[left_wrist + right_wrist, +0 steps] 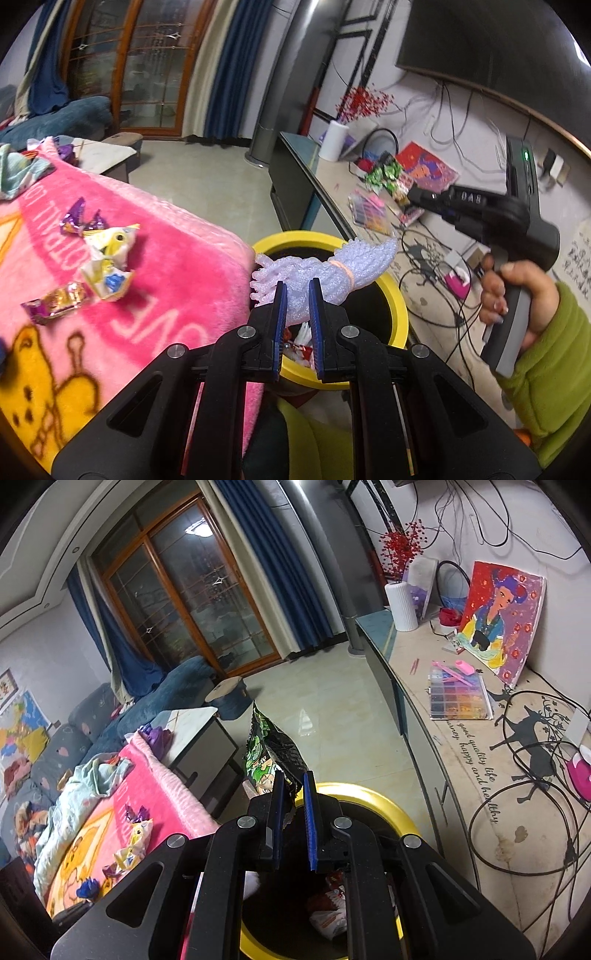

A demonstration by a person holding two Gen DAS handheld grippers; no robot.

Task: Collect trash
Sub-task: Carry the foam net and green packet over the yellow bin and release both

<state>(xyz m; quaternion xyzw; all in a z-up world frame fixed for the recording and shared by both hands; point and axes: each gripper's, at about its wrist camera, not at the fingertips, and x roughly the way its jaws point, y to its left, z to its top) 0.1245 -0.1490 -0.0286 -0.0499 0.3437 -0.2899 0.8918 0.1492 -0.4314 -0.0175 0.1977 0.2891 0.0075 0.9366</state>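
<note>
My left gripper (298,286) is shut on a white foam net sleeve (332,271) tied with a pink band, held over the yellow-rimmed trash bin (395,295). My right gripper (293,781) is shut on a green and black snack bag (269,755), held above the same bin (388,808), which has wrappers inside. The right gripper also shows in the left wrist view (413,195), raised to the right of the bin. Several candy wrappers (103,258) lie on the pink blanket (166,288) left of the bin.
A long cabinet (424,716) on the right carries cables, a bead box (458,698), a painting (502,620) and a white vase (400,605). A low table (199,734) and a blue sofa (110,716) stand behind the blanket. Tiled floor lies between.
</note>
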